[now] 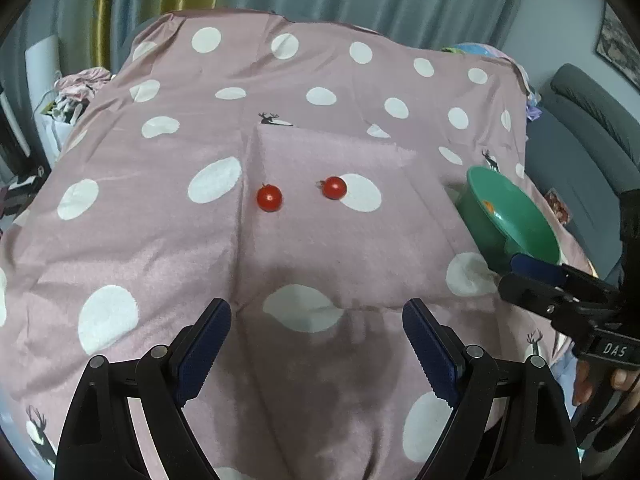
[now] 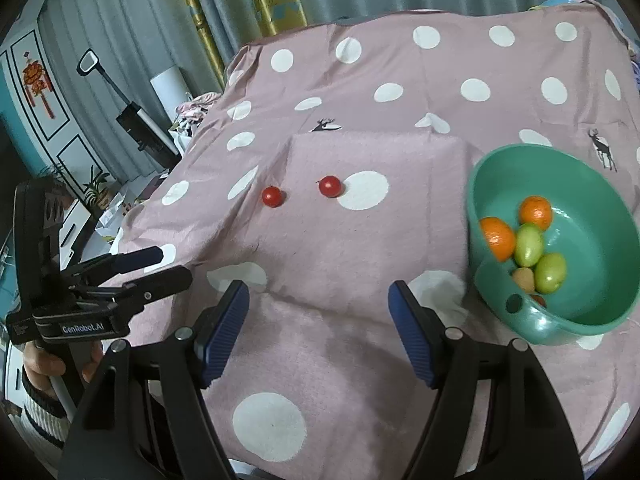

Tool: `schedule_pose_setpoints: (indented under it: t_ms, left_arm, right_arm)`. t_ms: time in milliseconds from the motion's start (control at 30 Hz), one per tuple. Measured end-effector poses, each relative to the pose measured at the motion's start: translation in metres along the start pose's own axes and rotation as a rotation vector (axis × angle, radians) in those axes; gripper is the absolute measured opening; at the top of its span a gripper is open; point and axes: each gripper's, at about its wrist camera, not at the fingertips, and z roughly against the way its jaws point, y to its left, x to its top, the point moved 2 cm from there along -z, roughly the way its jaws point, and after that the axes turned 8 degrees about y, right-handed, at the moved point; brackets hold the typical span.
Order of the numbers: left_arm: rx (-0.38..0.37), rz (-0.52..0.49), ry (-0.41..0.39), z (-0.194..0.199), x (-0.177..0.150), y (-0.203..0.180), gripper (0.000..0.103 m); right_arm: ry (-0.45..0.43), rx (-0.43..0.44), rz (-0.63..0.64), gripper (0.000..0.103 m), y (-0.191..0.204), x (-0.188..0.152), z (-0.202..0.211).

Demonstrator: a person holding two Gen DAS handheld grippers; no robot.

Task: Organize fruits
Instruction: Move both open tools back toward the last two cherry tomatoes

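In the left wrist view, the left gripper (image 1: 316, 344) is at the bottom of the picture with its two blue pads spread wide, and nothing is between them. Under it lies a pink cloth (image 1: 160, 220) with white dots and small dark deer figures. Two cherry tomatoes lie on this cloth ahead of the gripper: the left tomato (image 1: 269, 197) and the right tomato (image 1: 334, 188), near each other but not touching. The right tomato lies just beside a white dot. At the right side stands a green bowl (image 1: 516, 216), and only a bit of orange fruit shows inside it. The right gripper (image 1: 532, 270) comes in from the right edge, in front of the bowl's near rim. White letters "DAS" can be read on its black body. From this view I cannot tell how far its jaws are apart.

In the right wrist view, the right gripper (image 2: 318, 328) is released, its blue pads apart and empty above the cloth. The two tomatoes (image 2: 273, 196) (image 2: 330, 187) lie ahead of it. The green bowl (image 2: 592, 216) stands to the right and holds two oranges (image 2: 536, 212), two green fruits (image 2: 529, 245) and a small brownish fruit (image 2: 524, 279). At the left a hand (image 2: 44, 364) holds the left gripper (image 2: 168, 266), which has the label "GenRobot.AI" on it.
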Motion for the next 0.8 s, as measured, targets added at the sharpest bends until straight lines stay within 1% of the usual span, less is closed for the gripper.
schedule_pose_setpoints:
  t_ms: [267,467,633,800]
  left_arm:
    - [-0.070,0.025,-0.005,-0.005,0.006,0.008,0.088]
    - [-0.144,0.035,0.001,-0.011,0.022,0.012,0.088]
    - [-0.139,0.009,0.004,-0.021,0.042,0.013,0.088]
    - [-0.088,-0.056,0.042,-0.042,0.063,0.011,0.088]
  right_arm:
    - [0.026,0.012,0.000,0.073,-0.001,0.002,-0.015]
    - [0.036,0.022,-0.012,0.073,-0.008,0.007,-0.026]
    - [0.043,0.029,-0.015,0.073,-0.014,0.015,-0.037]
    - [0.043,0.036,0.003,0.073,-0.018,0.028,-0.046]
